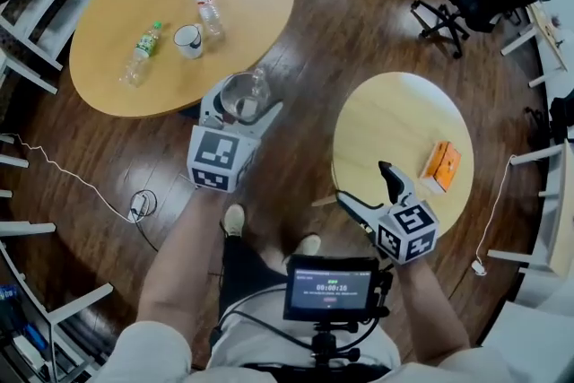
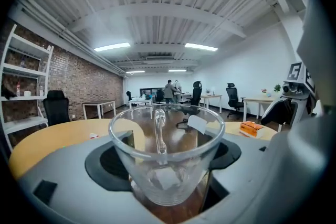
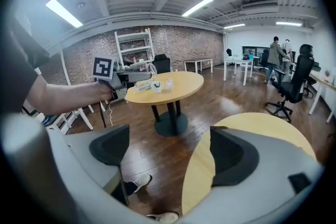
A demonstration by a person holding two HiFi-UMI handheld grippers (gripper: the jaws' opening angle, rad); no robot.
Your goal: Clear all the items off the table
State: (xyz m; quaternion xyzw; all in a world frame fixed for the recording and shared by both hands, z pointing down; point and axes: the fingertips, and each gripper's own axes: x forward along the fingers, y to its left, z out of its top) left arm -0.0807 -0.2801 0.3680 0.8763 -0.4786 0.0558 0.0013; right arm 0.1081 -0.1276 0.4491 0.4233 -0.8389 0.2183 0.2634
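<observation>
- The left gripper point(image 1: 240, 106) has its jaws clenched on a clear glass cup point(image 2: 167, 162). The cup is upright, off any surface, and sits just by the near edge of the large round surface point(image 1: 108, 81).
- In the left gripper view the cup's handle faces away from the camera. A small pale patch shows on its far wall, with no writing that can be read on it.
- The right gripper point(image 1: 362, 182) has its jaws released and wide apart with nothing between them. It hangs over the near edge of the small round surface point(image 1: 381, 117).
- An orange box point(image 1: 441, 166) lies on the small surface, near its right rim. Its print is too small to read.
- Three things stand on the large surface:
  - A bottle with a green cap and green label point(image 1: 143, 47) lies on its side, and its wording is illegible.
  - A white mug point(image 1: 187, 40) is upright just beside it.
  - A clear bottle with a red label point(image 1: 209, 12) lies close behind the mug, and no brand can be made out on it.
- Each gripper's cube shows black-and-white square markers.
- A small screen point(image 1: 330, 287) below the grippers shows a row of digits like a timer, too fine to read with certainty.
</observation>
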